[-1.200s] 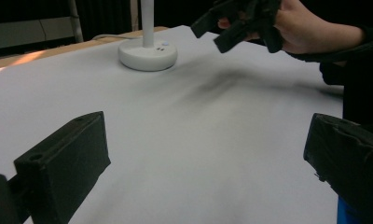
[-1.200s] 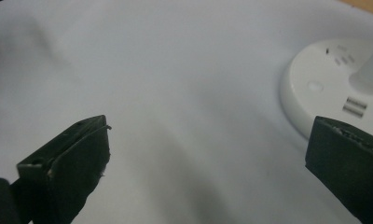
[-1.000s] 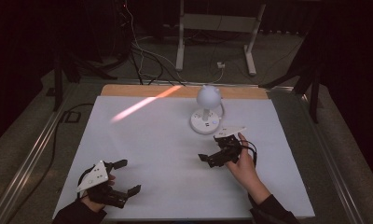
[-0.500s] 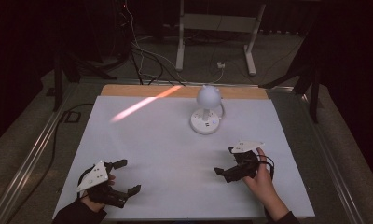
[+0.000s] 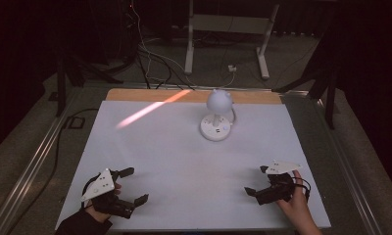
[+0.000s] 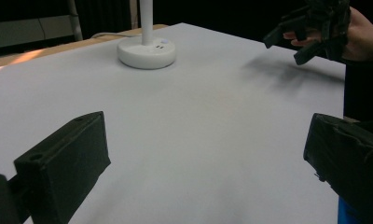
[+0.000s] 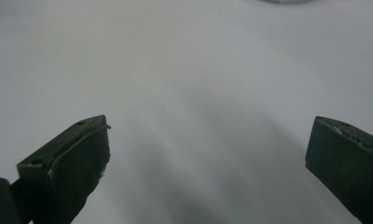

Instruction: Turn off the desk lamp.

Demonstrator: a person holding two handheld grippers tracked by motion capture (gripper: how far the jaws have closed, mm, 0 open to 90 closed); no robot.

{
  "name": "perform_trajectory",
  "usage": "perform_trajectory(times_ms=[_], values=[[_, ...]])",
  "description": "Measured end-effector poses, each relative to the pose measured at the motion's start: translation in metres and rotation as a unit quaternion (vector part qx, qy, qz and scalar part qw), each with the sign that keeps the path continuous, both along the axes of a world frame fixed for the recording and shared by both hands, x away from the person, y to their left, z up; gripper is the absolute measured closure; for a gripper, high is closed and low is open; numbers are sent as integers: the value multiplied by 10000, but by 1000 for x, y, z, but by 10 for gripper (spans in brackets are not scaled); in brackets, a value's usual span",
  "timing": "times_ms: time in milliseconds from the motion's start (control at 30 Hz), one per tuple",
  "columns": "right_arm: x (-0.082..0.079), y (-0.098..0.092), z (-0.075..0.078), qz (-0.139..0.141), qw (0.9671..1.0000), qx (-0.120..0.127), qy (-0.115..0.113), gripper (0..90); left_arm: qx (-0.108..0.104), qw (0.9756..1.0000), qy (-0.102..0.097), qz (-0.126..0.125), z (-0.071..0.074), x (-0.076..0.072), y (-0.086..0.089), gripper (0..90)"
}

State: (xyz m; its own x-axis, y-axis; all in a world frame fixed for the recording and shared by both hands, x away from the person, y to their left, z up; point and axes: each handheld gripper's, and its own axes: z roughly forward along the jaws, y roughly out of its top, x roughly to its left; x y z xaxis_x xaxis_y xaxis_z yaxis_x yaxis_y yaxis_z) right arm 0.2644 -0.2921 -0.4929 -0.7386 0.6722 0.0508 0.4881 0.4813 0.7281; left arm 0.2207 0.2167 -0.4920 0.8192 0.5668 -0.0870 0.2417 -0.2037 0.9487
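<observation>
The lamp (image 5: 217, 116) stands upright near the far edge of the surface (image 5: 174, 161), a little right of the middle, its round white base flat on the white sheet and its globe head tilted over the base on a short stem. That spot keeps it clear of both hands and leaves the wide near part of the sheet bare, so it looks set where either side could reach it without crowding. In the left gripper view its base (image 6: 146, 51) shows two small sockets or buttons and a pale dot facing the person, probably turned that way for access. A warm streak of light (image 5: 150, 108) slants across the far left of the sheet; its source cannot be told.

The left gripper (image 5: 130, 187) rests low at the near left corner, jaws spread wide and holding nothing, aimed across the sheet toward the lamp. The right gripper (image 5: 255, 182) sits at the near right, well apart from the lamp, jaws likewise spread and empty, pointing inward over bare sheet; the left gripper view catches it raised just off the surface (image 6: 299, 39). Both read as a waiting posture, open and ready, not a grasp in progress.
</observation>
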Motion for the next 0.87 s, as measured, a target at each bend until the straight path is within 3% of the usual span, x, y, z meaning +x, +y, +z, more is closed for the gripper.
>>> perform_trajectory(times_ms=[267, 500, 867], values=[[-3, -14, -10, -221, 9996, -17, 165, 0, 25, 10000, 4, -20, 0, 0, 0, 6], [0, -10, -13, -158, 9997, -141, 100, 0, 20, 10000, 13, -19, 0, 0, 0, 6], [0, -12, -12, -193, 9997, -102, 91, 0, 8, 10000, 0, -26, 0, 0, 0, 6]])
